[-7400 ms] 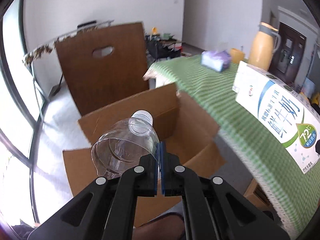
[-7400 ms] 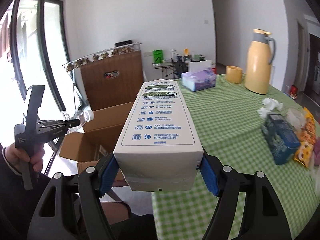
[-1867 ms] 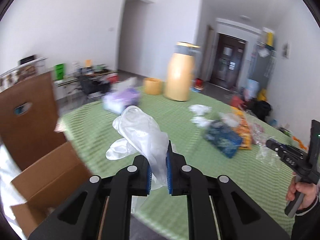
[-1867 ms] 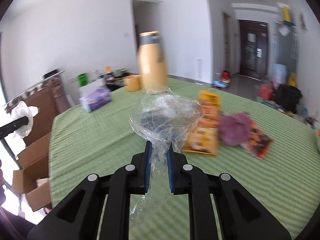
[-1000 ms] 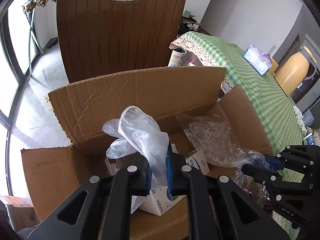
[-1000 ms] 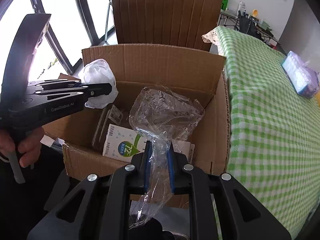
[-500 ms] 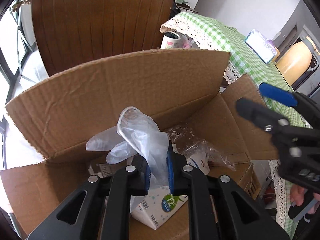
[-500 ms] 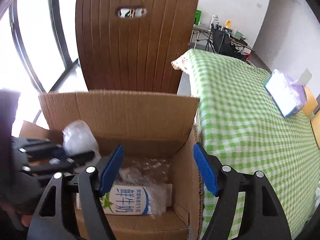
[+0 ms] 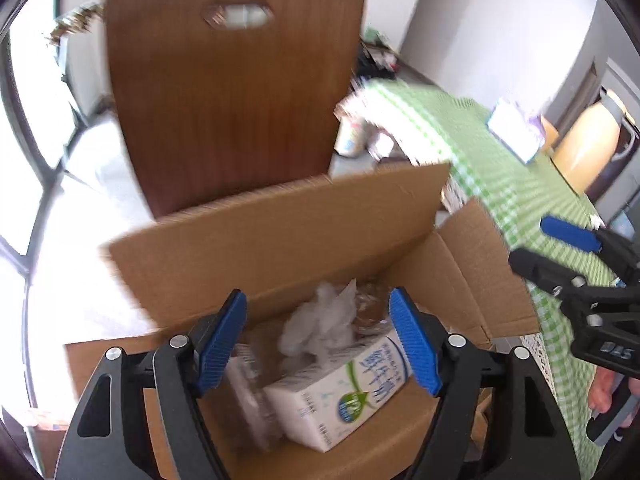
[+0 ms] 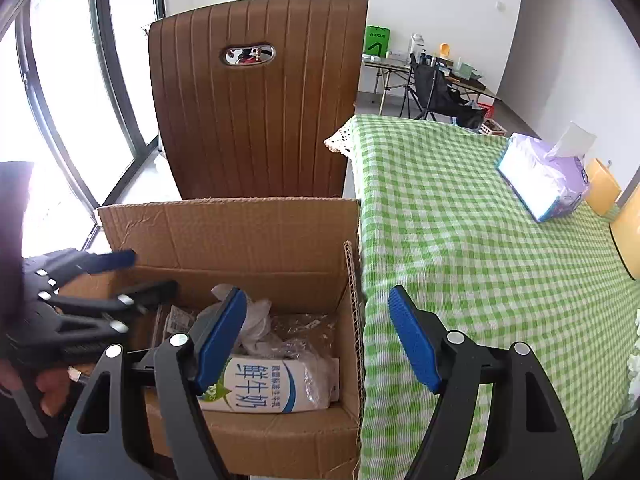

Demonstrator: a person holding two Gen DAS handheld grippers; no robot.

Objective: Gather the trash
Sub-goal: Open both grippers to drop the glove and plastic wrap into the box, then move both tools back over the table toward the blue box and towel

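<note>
Hanging over the cardboard box (image 9: 280,224), the left gripper (image 9: 318,340) is standing with its blue pads apart and nothing between them; its jaws have just been opening, and the thin plastic glove (image 9: 320,324) is lying loose in the box, on top of the milk carton (image 9: 340,392). The right gripper (image 10: 316,336) is likewise standing wide with nothing in it, straddling the box's near corner and the edge of the desk (image 10: 480,264); its jaws have also just been opening, and the crumpled clear wrapper (image 10: 308,340) is resting in the box beside the carton. By my reading, the drop-off step is finishing for both hands. The next move is probably calling for both grippers to be swinging back over the green-checked desk for more trash, staying clear of the box flaps and of the tissue box (image 10: 544,176), which looks like no rubbish.
</note>
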